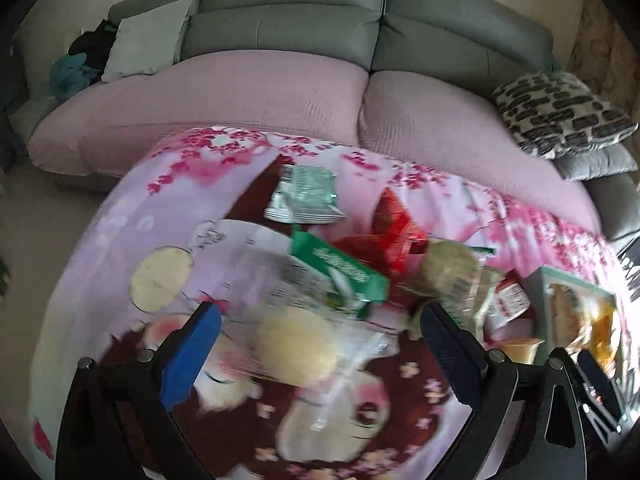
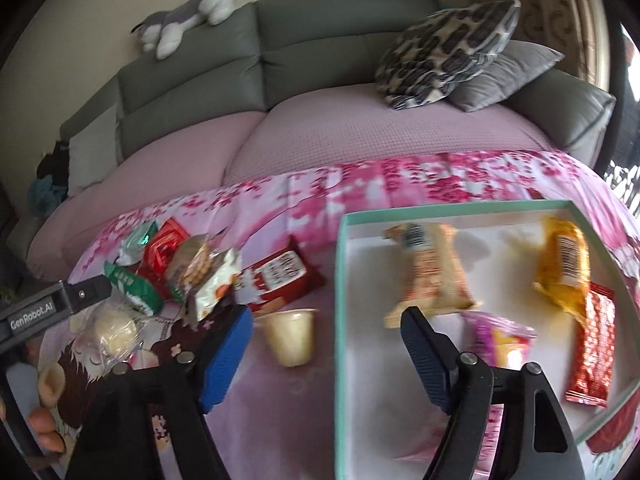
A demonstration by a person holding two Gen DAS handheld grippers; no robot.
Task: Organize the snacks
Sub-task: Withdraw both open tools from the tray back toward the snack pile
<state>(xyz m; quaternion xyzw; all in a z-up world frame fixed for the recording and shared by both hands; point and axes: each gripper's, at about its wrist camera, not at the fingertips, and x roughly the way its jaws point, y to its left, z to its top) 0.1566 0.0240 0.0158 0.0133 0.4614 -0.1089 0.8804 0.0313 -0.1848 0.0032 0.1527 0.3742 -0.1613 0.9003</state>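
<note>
My left gripper point(image 1: 320, 336) has its fingers spread wide and empty. Directly between them, slightly ahead of the tips, lies the clear-wrapped pastry point(image 1: 298, 346), a round pale cake in a transparent wrapper. The frame is blurred, so I cannot tell whether either pad touches the film. The cake itself is round with no useful axis; the wrapper's long axis appears to run from ahead-left to behind-right, roughly diagonal to my closing line.

Beyond the tips sits the loose pile: a green packet point(image 1: 340, 268) and a red packet point(image 1: 394, 224), both ahead and slightly right.

My right gripper point(image 2: 326, 344) is also spread and empty, straddling the near-left wall of the teal-rimmed box point(image 2: 340, 320). A jelly cup point(image 2: 290, 336) stands between its fingers, outside the box.

The left gripper is nearer the pastry. The box lies to the right of my left fingers, so I judge the carry runs rightward.
</note>
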